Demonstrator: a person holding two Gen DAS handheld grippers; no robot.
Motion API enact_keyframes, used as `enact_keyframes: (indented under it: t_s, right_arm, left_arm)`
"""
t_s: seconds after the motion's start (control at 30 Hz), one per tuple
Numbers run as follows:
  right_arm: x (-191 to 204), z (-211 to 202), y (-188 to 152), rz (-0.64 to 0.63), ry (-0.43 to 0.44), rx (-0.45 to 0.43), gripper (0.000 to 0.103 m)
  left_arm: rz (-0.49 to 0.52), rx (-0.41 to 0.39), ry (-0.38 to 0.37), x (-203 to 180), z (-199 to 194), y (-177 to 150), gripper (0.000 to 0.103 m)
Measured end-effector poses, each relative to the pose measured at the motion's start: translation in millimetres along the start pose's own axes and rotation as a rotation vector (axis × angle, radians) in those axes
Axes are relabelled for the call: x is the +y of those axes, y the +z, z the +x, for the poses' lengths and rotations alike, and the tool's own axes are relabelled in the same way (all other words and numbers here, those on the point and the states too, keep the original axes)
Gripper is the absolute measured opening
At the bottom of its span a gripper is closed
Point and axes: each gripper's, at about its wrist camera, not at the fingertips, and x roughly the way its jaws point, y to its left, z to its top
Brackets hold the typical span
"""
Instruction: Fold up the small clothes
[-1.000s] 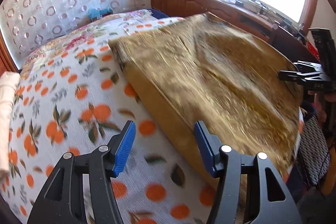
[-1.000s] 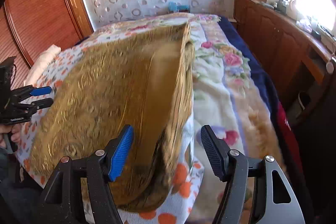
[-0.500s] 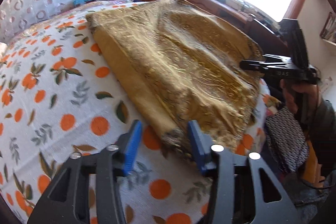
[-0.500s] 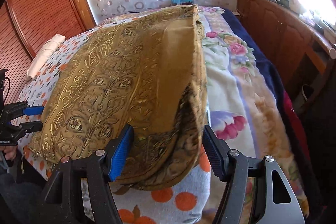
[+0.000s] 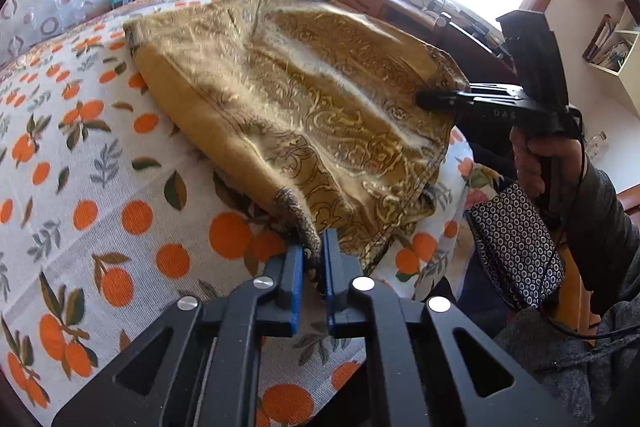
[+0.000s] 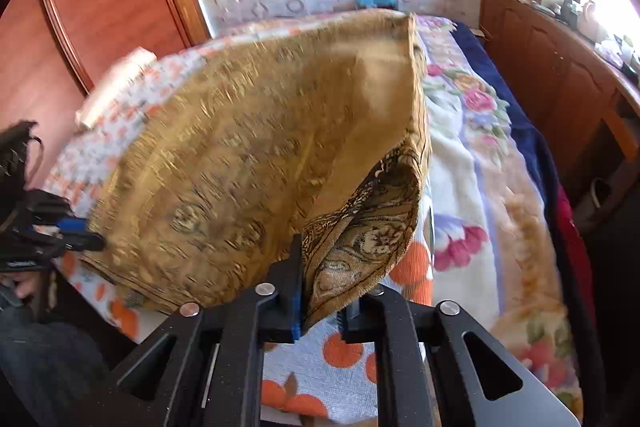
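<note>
A gold brocade cloth [image 5: 304, 99] lies spread on the bed's orange-print sheet [image 5: 100, 187]. My left gripper [image 5: 310, 247] is closing its blue pads on the cloth's near left corner, which is pinched between them. In the right wrist view my right gripper [image 6: 320, 279] is closing on the near right corner, and the cloth [image 6: 240, 155] folds up over its right finger. Each gripper shows in the other's view: the right gripper [image 5: 424, 101] at the cloth's right edge, held by a hand [image 5: 544, 163], and the left gripper [image 6: 88, 235] at its left edge.
A floral blanket [image 6: 480, 155] covers the bed's right side beside a wooden dresser [image 6: 560, 75]. A wooden wardrobe [image 6: 100, 7] stands on the left. A folded cream cloth [image 6: 120, 75] lies near the head. A dotted pouch [image 5: 516, 247] hangs at the bed's near edge.
Both grippers have gone from wide apart to closed on the near corners of the gold cloth. The left gripper slid right along the sheet to reach its corner.
</note>
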Motion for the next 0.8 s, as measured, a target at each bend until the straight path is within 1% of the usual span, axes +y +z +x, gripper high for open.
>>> enact_keyframes:
  t_s: [0.1,0.23,0.33,0.43,0.5,0.63,0.73,0.8]
  right_arm:
    - [0.9,-12.9,10.2,-0.016,0.024,-0.044,0.01]
    - [3.2,-29.5,35.5,-0.051,0.041,-0.11,0.009]
    - [0.9,-36.8,61.1,-0.069,0.042,-0.158,0.009]
    - [-3.2,-34.7,88.5,-0.084,0.034,-0.187,0.009]
    - [-7.4,-26.6,111.0,-0.096,0.026,-0.187,0.009]
    - [-9.3,2.0,146.6,-0.126,0.011,-0.16,0.009]
    - [-9.2,29.9,164.8,-0.146,-0.014,-0.127,0.009]
    - [-12.1,47.6,175.0,-0.145,-0.02,-0.099,0.009]
  left_arm:
    - [0.007,-0.05,-0.02,-1.4,-16.0,14.4,0.008]
    - [0.009,-0.146,-0.043,0.7,-43.8,47.4,0.008]
    - [0.013,-0.224,-0.024,11.1,-58.1,80.8,0.008]
    - [-0.011,-0.269,-0.01,29.1,-58.6,112.3,0.008]
    - [-0.029,-0.288,0.016,44.5,-54.8,130.1,0.008]
    - [-0.067,-0.294,0.044,71.3,-43.6,161.1,0.007]
    - [-0.082,-0.282,0.065,89.0,-30.0,183.6,0.007]
    - [-0.099,-0.272,0.073,99.2,-20.7,191.3,0.007]
